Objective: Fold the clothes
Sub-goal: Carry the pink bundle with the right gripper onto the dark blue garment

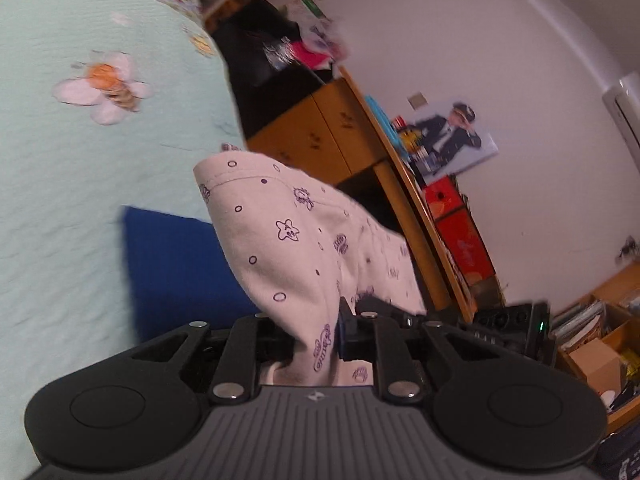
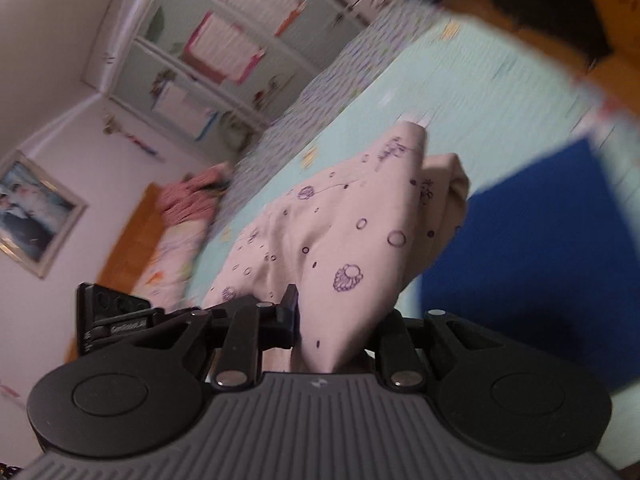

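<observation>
A pale pink garment [image 1: 280, 240] printed with small purple stars, shells and rings is lifted off the bed. My left gripper [image 1: 316, 344] is shut on one bunched edge of it, and the cloth rises out of the jaws and drapes to the right. In the right wrist view my right gripper [image 2: 332, 332] is shut on another edge of the same pink garment [image 2: 344, 240], which stretches away from the jaws over the bed. A blue folded cloth [image 1: 180, 272] lies on the bed behind the garment, seen as a blue cloth [image 2: 540, 260] at the right in the right wrist view.
The bed has a mint green quilt [image 1: 80, 180] with bee and flower prints. Beyond its edge stand a wooden cabinet [image 1: 320, 124], red boxes [image 1: 460, 232] and a white wall. The right wrist view shows a wardrobe [image 2: 224, 40], a wooden headboard [image 2: 132, 236] and a pillow [image 2: 172, 256].
</observation>
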A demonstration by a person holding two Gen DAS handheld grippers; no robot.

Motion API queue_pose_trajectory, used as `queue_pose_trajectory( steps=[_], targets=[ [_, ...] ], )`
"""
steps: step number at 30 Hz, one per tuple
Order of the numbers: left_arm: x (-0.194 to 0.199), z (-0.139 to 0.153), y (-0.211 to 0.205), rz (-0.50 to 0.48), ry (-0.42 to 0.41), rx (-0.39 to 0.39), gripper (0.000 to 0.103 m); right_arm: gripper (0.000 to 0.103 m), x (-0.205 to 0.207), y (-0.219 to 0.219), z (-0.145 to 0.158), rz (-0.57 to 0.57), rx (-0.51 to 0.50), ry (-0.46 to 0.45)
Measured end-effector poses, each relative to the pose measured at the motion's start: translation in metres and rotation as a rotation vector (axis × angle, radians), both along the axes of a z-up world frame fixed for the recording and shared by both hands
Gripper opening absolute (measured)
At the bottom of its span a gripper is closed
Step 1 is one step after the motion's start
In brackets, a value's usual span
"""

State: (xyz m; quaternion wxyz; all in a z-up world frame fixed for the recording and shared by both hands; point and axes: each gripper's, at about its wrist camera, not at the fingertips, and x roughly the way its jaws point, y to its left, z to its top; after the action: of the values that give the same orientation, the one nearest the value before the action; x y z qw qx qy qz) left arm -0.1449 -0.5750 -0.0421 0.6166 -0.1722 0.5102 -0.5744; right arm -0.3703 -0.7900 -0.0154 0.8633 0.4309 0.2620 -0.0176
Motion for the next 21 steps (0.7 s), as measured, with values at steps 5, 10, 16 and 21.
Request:
queue_pose_trajectory(
  steps=[5,10,16,21],
  targets=[
    [0.006,-0.095,-0.07,0.015,-0.057,0.291,0.063,0.048,0.019,-0.088,-0.064,-0.108,-0.074,0.222],
    [0.022,-0.141,-0.049,0.142,0.022,0.242,0.052,0.052,0.009,-0.117,-0.152,-0.296,0.018,0.192],
    [0.002,-0.099,-0.037,0.171,-0.212,0.303,0.057,0.053,-0.043,-0.114,-0.148,-0.44,0.119,0.042],
    [-0.042,-0.067,-0.04,0.104,-0.342,0.141,0.06,0.055,-0.073,-0.084,-0.117,-0.491,0.046,-0.059]
  ],
)
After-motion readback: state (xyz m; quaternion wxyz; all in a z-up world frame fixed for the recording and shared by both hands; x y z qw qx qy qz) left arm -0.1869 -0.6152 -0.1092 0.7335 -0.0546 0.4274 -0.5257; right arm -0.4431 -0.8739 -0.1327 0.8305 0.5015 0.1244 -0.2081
